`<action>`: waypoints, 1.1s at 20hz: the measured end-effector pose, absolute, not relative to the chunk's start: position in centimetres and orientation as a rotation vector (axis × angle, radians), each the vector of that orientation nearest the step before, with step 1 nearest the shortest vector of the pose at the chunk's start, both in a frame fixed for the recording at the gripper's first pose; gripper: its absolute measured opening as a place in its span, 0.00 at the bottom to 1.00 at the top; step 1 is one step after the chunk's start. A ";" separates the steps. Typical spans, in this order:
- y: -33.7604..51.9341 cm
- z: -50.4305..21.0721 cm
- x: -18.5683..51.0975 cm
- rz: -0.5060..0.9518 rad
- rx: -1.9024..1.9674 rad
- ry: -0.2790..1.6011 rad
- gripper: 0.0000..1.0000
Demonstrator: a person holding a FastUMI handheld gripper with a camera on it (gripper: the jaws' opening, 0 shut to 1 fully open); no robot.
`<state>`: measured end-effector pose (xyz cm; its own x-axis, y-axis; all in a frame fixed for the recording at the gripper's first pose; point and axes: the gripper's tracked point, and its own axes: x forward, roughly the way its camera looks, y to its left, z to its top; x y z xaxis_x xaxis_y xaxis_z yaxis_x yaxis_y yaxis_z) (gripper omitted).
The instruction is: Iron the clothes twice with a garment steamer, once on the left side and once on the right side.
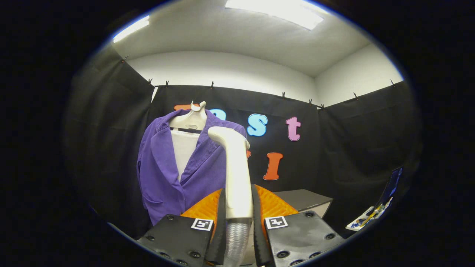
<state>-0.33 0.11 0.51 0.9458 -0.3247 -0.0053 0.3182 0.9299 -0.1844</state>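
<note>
Between the orange fingers [207,207] of the gripper [237,211], the jaws clamp the garment steamer [235,174] upright, its head near the purple jacket [163,170] hanging just beyond, so a good pass likely needs slow, even strokes along one front panel.

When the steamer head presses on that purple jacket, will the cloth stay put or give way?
The purple jacket probably gives way: it hangs loose from a hanger, so it may swing back. Its soft folds suggest floppy cloth that could bunch. The steamer, clamped in the claw, looks rigid, with a hose that may tug.
</note>
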 end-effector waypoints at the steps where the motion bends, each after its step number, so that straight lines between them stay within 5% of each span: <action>1: 0.0 0.1 -0.3 -0.334 -0.196 0.031 0.37; 22: 2.8 -5.1 6.6 -0.262 -0.282 0.084 0.38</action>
<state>6.63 2.77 -5.07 0.9625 -0.2675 -0.0458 0.2440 0.9268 -0.2857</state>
